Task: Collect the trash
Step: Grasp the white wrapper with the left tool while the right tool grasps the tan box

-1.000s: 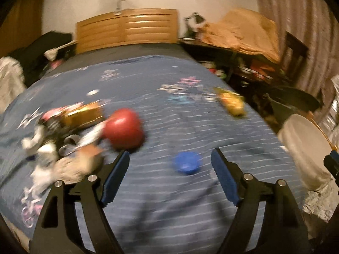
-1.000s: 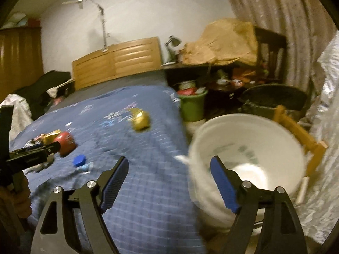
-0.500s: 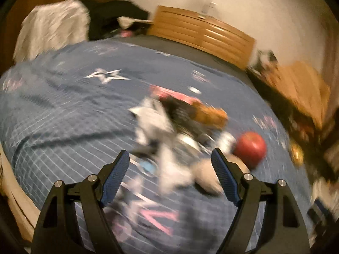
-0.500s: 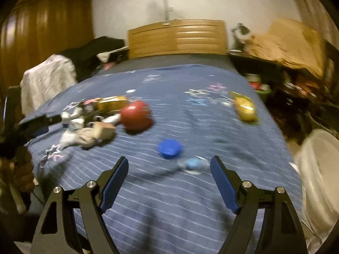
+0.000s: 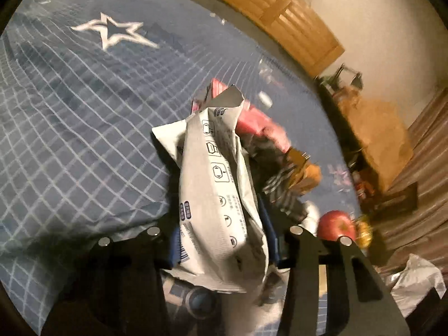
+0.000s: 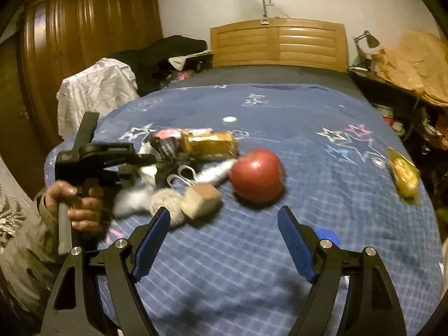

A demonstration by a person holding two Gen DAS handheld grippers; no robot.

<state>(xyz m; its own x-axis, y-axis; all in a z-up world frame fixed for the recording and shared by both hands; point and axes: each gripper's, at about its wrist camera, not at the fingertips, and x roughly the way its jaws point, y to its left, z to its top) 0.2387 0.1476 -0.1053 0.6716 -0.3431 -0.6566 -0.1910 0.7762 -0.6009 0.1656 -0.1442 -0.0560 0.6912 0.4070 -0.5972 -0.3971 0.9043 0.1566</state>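
Blue checked bedding (image 6: 280,106) with white and pink stars covers the bed we work over, its slatted wooden headboard (image 6: 277,43) against a pale wall. At far left in the right wrist view we see a curved wooden wardrobe (image 6: 84,42) and a crumpled white cloth (image 6: 95,92) draped beside the bed.

Our left gripper (image 5: 221,240) has its blue pads pressed in on a crinkled white printed wrapper (image 5: 218,184), a long creased packet with icons down one side; it fills the middle of that view and hides much of the pile behind it. From the right wrist view the same wrapper is only a blurred white smear next to the left hand (image 6: 74,201).

Around it lies the litter pile: a pink packet (image 5: 252,117), a shiny gold foil wrapper (image 6: 207,141), a striped dark scrap, white-handled scissors (image 6: 182,175) as best we can tell, a ball of pale twine (image 6: 168,204) touching a tan block (image 6: 203,198). Just right of these sits a smooth red apple (image 6: 257,175). Near the bed's right edge lies a yellow snack bag (image 6: 404,175).

Our right gripper (image 6: 224,240) hangs above bare quilt with its jaws spread wide, holding nothing; a blue cap (image 6: 326,236) peeks from behind its right finger.
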